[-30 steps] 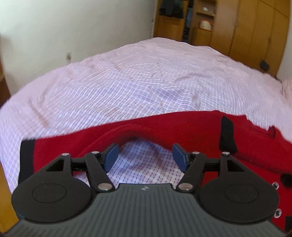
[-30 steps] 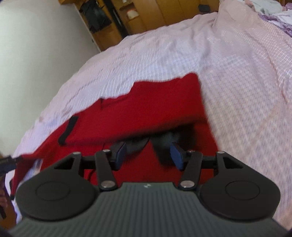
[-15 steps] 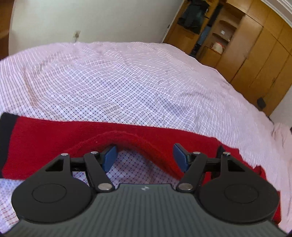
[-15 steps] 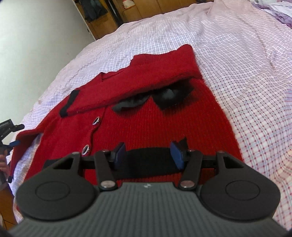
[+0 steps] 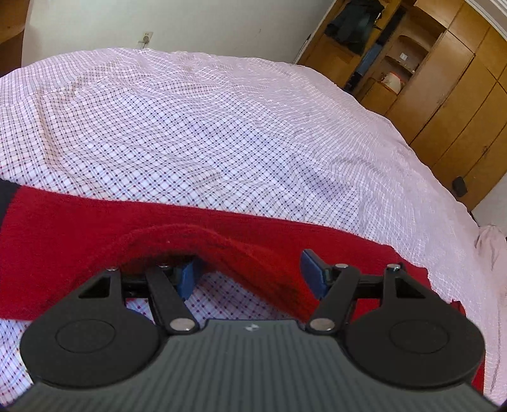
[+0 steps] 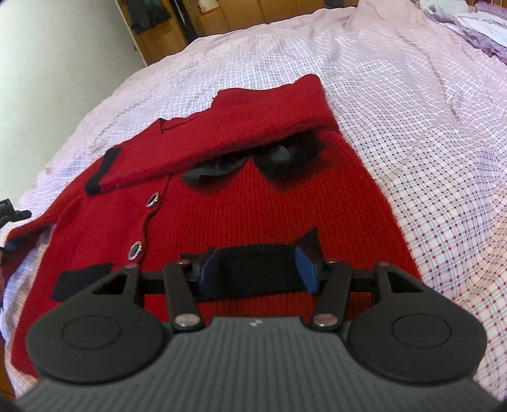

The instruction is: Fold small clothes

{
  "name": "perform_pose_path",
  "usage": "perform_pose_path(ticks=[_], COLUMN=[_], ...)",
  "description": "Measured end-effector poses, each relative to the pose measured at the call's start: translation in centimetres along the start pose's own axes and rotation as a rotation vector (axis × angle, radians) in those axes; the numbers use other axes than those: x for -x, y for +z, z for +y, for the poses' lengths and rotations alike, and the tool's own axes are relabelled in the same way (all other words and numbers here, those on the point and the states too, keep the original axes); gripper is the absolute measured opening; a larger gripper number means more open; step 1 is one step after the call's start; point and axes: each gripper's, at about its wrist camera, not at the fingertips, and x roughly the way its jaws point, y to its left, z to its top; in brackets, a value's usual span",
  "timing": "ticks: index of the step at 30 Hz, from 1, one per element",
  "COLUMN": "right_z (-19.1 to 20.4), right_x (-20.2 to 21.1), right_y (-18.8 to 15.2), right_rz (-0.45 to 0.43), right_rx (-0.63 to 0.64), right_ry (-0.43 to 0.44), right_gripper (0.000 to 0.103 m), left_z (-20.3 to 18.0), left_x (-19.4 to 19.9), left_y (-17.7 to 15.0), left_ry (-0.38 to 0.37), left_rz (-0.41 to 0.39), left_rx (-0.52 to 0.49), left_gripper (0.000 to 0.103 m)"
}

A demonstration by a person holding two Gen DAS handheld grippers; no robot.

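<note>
Right wrist view: red cardigan (image 6: pixel 253 202) lies on checked bedsheet (image 6: pixel 427 133), one sleeve (image 6: pixel 221 139) folded across. Right gripper (image 6: pixel 258 269) spread, empty, over black pocket trim (image 6: pixel 256 266); left gripper (image 5: pixel 250 272) spread w/ raised sleeve edge (image 5: pixel 202 241) between. Risk: thick knit slips, fold bunches.

Bright, soft daylight, perhaps from the right; fisheye bends the edges, right-wrist view slightly blurred.

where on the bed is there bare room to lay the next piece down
Bare checked bedsheet runs along the red cardigan's right edge, and a wide stretch lies beyond its far edge toward the wooden wardrobes. Crowded: the near middle under the cardigan, and the far right corner with the purple bedding.
</note>
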Motion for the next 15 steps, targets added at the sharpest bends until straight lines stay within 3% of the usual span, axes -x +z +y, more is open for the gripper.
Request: perform_pose_path(ticks=[3,5,6,9,15], right_z=[0.0,0.0,-0.1,-0.2,-0.4], right_x=[0.1,0.2,0.3,0.4,0.7], right_y=[0.1,0.2,0.2,0.2,0.0], right_rz=[0.0,-0.001,-0.003,-0.011,-0.028], right_rx=[0.003,-0.006,-0.011,-0.012,-0.018], right_ry=[-0.004,-0.001,0.001,0.009,0.019], right_gripper=[0.056,0.056,0.056,0.056,0.056], left_z=[0.2,0.1,0.0,-0.3,-2.6], left_x=[-0.6,-0.8,-0.9,-0.5,1.9], left_y=[0.1,0.2,0.3,0.4,1.0], left_ry=[-0.008,-0.007,-0.002,-0.04,-0.125], left_rz=[-0.005,-0.013,-0.013,-0.026,-0.119], left_rx=[0.023,0.004,-0.023,-0.061,-0.169], left_gripper=[0.071,0.051,0.033,0.022,0.017])
